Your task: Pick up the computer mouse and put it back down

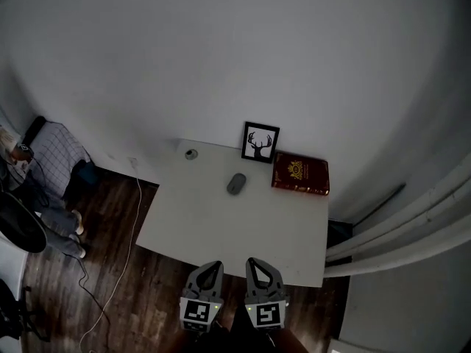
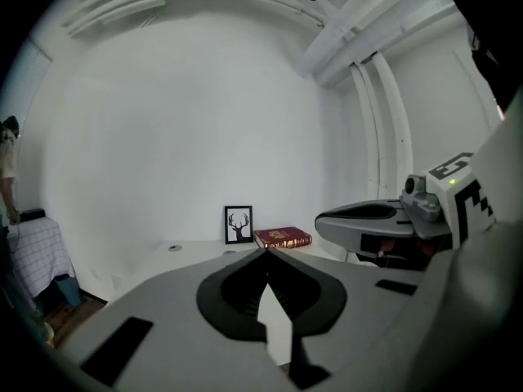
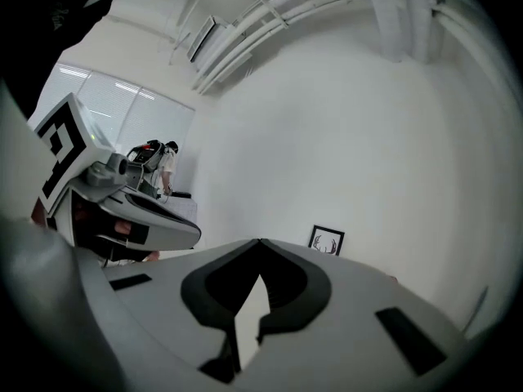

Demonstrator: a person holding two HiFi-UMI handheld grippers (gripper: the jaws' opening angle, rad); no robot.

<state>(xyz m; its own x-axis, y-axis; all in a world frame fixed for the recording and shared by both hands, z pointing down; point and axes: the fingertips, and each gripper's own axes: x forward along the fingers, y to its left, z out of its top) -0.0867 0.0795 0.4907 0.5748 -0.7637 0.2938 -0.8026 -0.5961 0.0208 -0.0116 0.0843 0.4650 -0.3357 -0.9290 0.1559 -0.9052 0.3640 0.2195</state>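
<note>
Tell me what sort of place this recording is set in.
Probably a sparsely furnished office or study room, indoors. A white table stands against a plain white wall on dark wood flooring. On the table are a computer mouse, a red book and a framed deer picture.

Walls: we see a plain white wall (image 1: 221, 50) filling the head view from 9 through 12 to 3 o'clock.
Floor: we see a dark wooden plank floor (image 1: 110, 226) at 8 o'clock, with a thin white cable (image 1: 138, 197) trailing over it.
Furniture: a white rectangular table (image 1: 221, 226) stands at centre, at the foot of the wall; a checked-cloth-covered piece (image 1: 55, 157) sits at 9 o'clock.
Pipes: long white pipes (image 1: 412, 226) slant across at 4 o'clock.
Windows: we find a bright blind-covered window (image 3: 114, 96) at 10 o'clock in the right gripper view.
Light: dim and even.
</note>
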